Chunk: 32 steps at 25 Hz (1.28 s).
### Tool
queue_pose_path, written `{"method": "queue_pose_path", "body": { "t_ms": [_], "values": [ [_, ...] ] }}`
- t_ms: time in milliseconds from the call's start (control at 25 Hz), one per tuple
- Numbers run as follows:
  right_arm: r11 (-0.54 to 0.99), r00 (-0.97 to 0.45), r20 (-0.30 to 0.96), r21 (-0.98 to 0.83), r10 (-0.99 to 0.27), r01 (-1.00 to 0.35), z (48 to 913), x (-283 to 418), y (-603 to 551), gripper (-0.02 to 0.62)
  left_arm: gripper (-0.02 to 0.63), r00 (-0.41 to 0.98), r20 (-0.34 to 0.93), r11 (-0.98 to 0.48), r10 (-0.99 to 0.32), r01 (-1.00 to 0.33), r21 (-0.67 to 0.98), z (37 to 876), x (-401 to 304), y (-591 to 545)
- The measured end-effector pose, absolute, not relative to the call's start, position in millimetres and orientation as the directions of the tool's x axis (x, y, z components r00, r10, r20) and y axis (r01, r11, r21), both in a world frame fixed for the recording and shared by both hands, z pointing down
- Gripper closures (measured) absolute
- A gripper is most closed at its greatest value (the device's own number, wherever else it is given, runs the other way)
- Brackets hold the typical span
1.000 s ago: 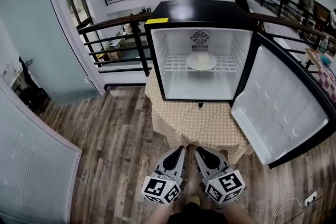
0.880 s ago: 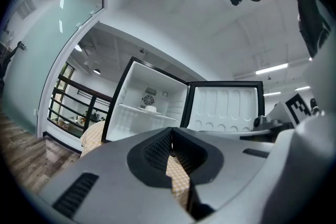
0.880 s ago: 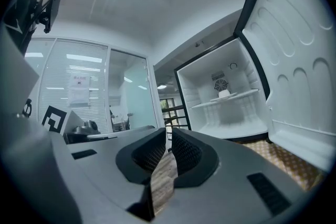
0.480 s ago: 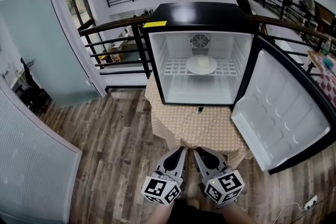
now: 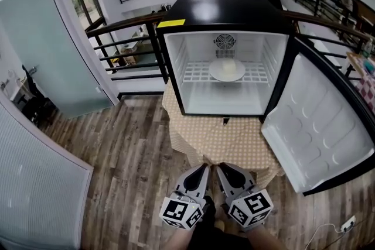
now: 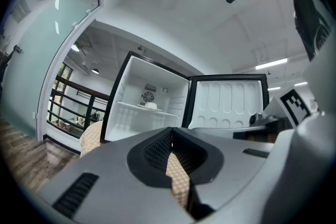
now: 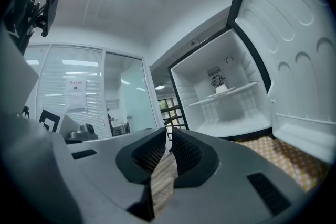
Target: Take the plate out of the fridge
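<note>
Nearest, the left gripper [image 5: 201,170] and the right gripper [image 5: 224,169] hang low and side by side above the brown wooden plank floor [image 5: 129,155]. Each has its jaws pressed together, and nothing is between them.

Beyond them stands a table under a beige checked cloth [image 5: 220,137]. It carries the small black fridge with white inside [image 5: 176,76], whose white-lined door [image 5: 319,126] is swung open to the right.

The round white plate [image 5: 227,70] lies on the wire shelf in the middle of the fridge, with a pale lump on it, well apart from both grippers.

I judge the task to be at the approach step: the door is open and the plate is untouched. The next move calls for stepping closer, spreading one gripper's jaws, and taking the plate's front rim while keeping it level.
</note>
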State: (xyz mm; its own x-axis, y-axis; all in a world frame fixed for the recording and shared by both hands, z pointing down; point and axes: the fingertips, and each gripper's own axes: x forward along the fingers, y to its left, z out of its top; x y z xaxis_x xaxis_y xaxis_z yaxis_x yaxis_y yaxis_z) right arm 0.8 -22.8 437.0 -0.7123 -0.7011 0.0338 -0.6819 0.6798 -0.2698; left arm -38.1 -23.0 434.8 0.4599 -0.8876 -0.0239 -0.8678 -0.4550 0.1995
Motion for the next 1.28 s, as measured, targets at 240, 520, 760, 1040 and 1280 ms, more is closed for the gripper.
{"method": "queue_pose_path", "body": {
  "t_ms": [240,520,760,1040,1280],
  "values": [
    [0.652,-0.681,0.042,-0.251,-0.731,-0.716,436,8,-61,0.541,0.597,0.497,-0.042,-0.495,-0.867,-0.849,0.186,426,-29,-63],
    [0.625,-0.652,0.045,-0.244,-0.757,-0.742,433,4,-105,0.541,0.597,0.528,-0.043,-0.526,-0.848,-0.83,0.187,425,-28,-107],
    [0.618,-0.645,0.055,-0.237,-0.762,-0.75,436,3,-138,0.541,0.597,0.545,-0.046,-0.541,-0.837,-0.815,0.205,428,-28,-146],
    [0.587,-0.617,0.067,-0.243,-0.784,-0.773,438,5,-175,0.541,0.597,0.587,-0.047,-0.582,-0.808,-0.785,0.213,428,-19,-185],
    [0.58,-0.612,0.068,-0.253,-0.788,-0.775,441,-7,-206,0.541,0.597,0.589,-0.049,-0.584,-0.807,-0.782,0.219,431,-32,-213]
  ]
}}
